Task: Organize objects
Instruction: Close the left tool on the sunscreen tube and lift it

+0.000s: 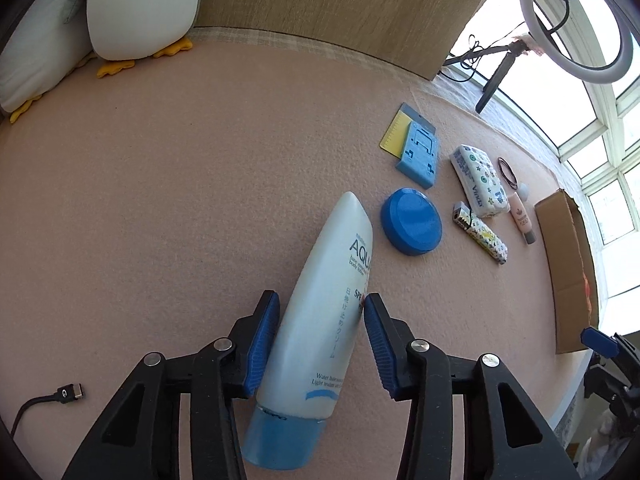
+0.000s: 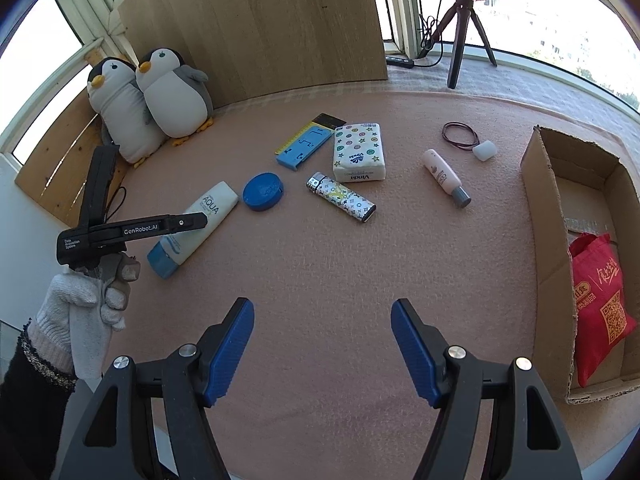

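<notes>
The white AQUA lotion tube [image 1: 320, 320] lies flat on the pink felt mat [image 1: 180, 200], blue cap toward the camera, and the left gripper [image 1: 320, 332] straddles its middle: both blue pads sit against the tube's sides, so the claw looks closed on it, though how firmly I cannot tell. Just past the tube's crimped end is the blue round lid [image 1: 412, 226]; beyond that, the blue stand on a yellow ruler [image 1: 416, 152], the Vinda tissue pack [image 1: 480, 180], the patterned lighter [image 1: 482, 238] and the small pink bottle [image 1: 522, 218]. Well right of the tube stands the cardboard box [image 2: 552, 208], already holding a red bag [image 2: 600, 304]. The right gripper [image 2: 322, 352] hangs with its claw wide and empty over bare mat. The tube is smooth and tapering, so a light pinch could let it slide or swing cap-down when lifted, and its far end could nudge the lid. The mat covers a window-side ledge, with plush penguins [image 2: 160, 96] against a wooden panel and a ring light on a tripod [image 2: 464, 20] by the glass.
</notes>
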`<state>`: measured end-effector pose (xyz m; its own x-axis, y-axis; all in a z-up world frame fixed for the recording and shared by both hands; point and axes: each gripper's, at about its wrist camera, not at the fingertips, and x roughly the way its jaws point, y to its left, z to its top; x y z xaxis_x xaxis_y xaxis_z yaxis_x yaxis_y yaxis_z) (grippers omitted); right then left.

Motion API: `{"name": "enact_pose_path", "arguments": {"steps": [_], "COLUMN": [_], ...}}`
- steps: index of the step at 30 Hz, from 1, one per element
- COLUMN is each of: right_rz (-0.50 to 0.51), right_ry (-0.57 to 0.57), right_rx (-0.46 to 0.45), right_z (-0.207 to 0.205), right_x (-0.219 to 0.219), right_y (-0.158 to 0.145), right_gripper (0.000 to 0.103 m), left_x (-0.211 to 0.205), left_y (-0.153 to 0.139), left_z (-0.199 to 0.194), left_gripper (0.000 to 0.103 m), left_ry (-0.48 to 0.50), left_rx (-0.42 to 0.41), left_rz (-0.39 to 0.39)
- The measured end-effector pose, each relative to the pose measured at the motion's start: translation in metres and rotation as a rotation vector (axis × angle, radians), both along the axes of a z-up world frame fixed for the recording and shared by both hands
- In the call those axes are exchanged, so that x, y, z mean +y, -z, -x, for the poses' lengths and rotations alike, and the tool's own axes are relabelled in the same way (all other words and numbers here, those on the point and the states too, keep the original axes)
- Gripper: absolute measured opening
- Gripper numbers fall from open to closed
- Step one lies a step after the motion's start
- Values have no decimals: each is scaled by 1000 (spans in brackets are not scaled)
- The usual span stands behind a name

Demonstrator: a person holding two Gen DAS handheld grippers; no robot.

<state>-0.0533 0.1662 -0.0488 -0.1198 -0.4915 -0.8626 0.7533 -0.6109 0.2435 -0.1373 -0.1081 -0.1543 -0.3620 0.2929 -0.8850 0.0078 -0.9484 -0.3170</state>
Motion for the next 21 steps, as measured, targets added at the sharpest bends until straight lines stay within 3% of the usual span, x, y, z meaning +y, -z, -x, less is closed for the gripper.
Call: {"name": "enact_pose_path", "arguments": {"steps": [4, 13, 21], "right_rz": [0, -6, -3], "right_ry": [-10, -6, 16], "right_rx": [-2, -14, -21], "right_z": [-1, 3, 13], "right_x": [-4, -3, 5], "right_y": [1, 7, 10], "right_gripper": [68, 68, 68], "left_x": [11, 36, 91], "left_y": [1, 1, 3], "left_z": [-11, -31, -58], "left_gripper": [39, 37, 35], "left_ry": [11, 32, 93], "left_rx": [10, 28, 3], "left_rz": [-4, -24, -123]}}
